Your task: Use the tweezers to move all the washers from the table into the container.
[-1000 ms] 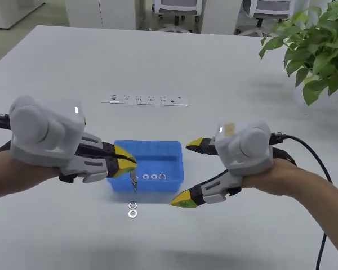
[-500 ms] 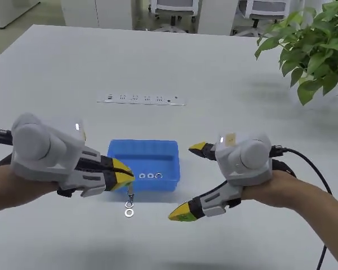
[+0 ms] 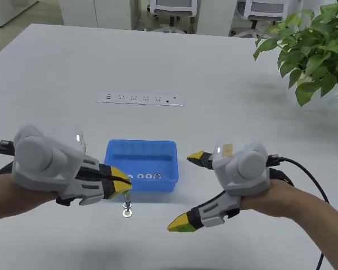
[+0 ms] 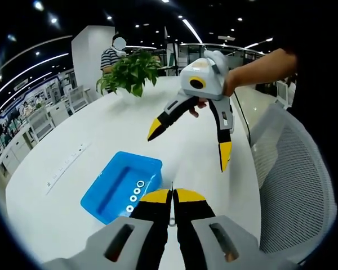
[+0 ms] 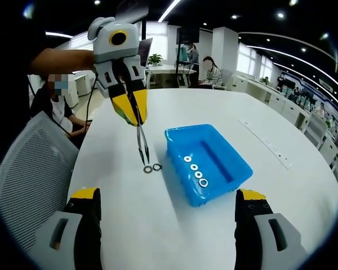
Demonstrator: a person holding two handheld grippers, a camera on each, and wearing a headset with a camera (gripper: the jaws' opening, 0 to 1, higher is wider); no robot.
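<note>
Right gripper view: left tongs (image 5: 134, 115) clench the tweezers (image 5: 141, 143) beside two washers (image 5: 152, 167); right tongs (image 5: 167, 194) gape wide.

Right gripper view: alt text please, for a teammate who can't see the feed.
The left gripper, shut on tweezers, reaches down from upper left, the tips at one of two washers on the white table, just left of a blue container holding four washers. The right gripper sits at the bottom, jaws wide open.
</note>
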